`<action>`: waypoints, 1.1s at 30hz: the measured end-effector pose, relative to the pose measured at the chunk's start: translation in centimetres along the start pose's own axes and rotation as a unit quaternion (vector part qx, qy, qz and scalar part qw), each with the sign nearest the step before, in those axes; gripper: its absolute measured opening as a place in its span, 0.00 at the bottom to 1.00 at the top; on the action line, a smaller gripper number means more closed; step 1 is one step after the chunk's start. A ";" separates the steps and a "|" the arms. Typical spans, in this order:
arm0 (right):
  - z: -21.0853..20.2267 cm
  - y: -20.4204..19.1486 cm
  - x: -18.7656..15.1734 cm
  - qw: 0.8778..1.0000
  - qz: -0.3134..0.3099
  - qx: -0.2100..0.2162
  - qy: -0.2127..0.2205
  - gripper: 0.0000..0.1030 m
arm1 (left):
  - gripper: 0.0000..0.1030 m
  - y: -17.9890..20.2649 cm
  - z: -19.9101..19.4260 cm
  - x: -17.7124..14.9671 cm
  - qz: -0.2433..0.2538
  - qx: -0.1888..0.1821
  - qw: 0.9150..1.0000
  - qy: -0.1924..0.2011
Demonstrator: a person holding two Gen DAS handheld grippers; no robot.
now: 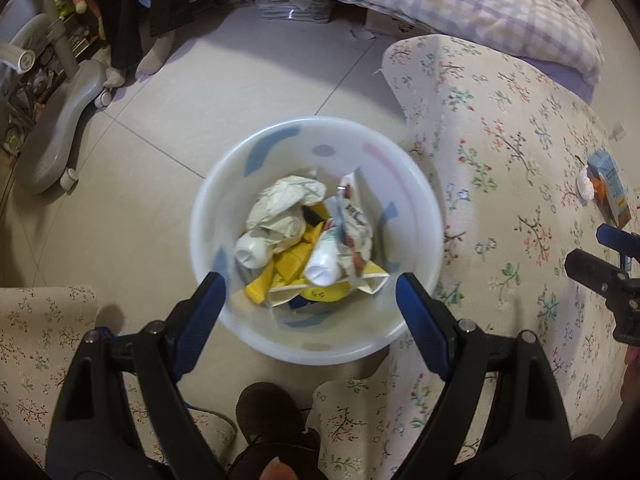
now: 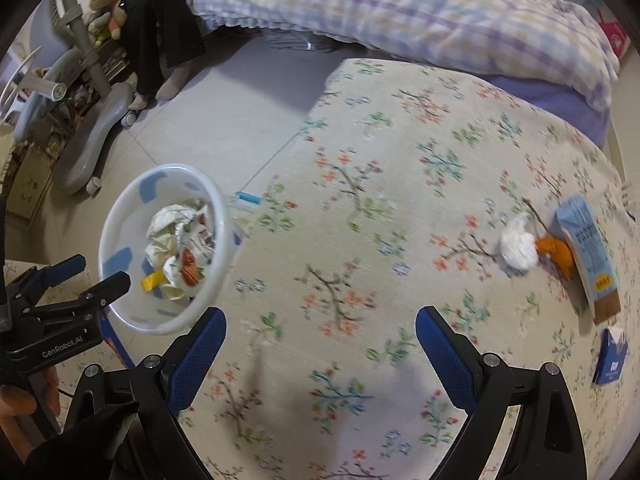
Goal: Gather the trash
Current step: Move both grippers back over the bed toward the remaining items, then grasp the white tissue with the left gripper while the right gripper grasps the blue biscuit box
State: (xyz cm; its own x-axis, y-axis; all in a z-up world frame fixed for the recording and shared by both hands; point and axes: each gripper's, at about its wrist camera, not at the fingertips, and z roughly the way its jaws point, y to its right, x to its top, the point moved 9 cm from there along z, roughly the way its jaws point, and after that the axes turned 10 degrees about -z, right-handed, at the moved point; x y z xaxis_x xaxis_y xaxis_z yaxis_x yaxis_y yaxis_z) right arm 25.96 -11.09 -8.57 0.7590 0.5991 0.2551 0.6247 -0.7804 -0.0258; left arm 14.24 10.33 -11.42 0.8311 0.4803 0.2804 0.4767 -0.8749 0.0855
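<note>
Left gripper (image 1: 310,292) over white trash bin (image 1: 416,184), jaws wide, nothing between them. Bin on tile floor beside floral-cloth table (image 2: 400,152), crumpled paper (image 1: 288,204) and wrappers inside. Right gripper (image 2: 320,320) above table, jaws apart, empty. Blue carton (image 2: 586,252), white tissue wad (image 2: 518,246), orange peel (image 2: 558,254) on cloth, far right.

Left wrist view steeply down over bin (image 1: 316,240), right over floral cloth (image 2: 400,200), bin shared.

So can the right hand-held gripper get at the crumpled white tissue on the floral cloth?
Probably yes: the right hand-held gripper is open and empty, and bare floral cloth lies between it and the tissue.
</note>
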 end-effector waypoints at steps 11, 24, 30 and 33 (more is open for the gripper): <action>-2.1 8.2 -4.7 0.997 0.075 -0.025 0.011 0.94 | 0.93 7.4 -0.9 -0.3 0.048 -0.023 0.999 0.008; -4.6 19.9 -12.5 0.979 0.179 -0.092 0.019 0.94 | 0.95 16.7 -0.7 -2.4 0.129 -0.041 0.991 0.015; -5.7 25.6 -15.7 0.961 0.253 -0.108 0.023 0.96 | 0.95 20.3 -0.6 -2.9 0.156 -0.049 0.986 0.029; -6.4 28.4 -17.3 0.946 0.305 -0.103 0.033 0.96 | 0.95 21.9 -0.7 -2.8 0.168 -0.052 0.984 0.037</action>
State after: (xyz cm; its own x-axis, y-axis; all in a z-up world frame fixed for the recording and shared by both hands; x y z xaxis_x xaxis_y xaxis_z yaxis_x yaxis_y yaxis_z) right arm 29.42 -44.73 -7.57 0.9493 0.0177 0.3140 0.0191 -0.9998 -0.0016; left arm 22.22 -10.22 -9.69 0.9113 0.1611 0.3789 0.1443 -0.9869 0.0725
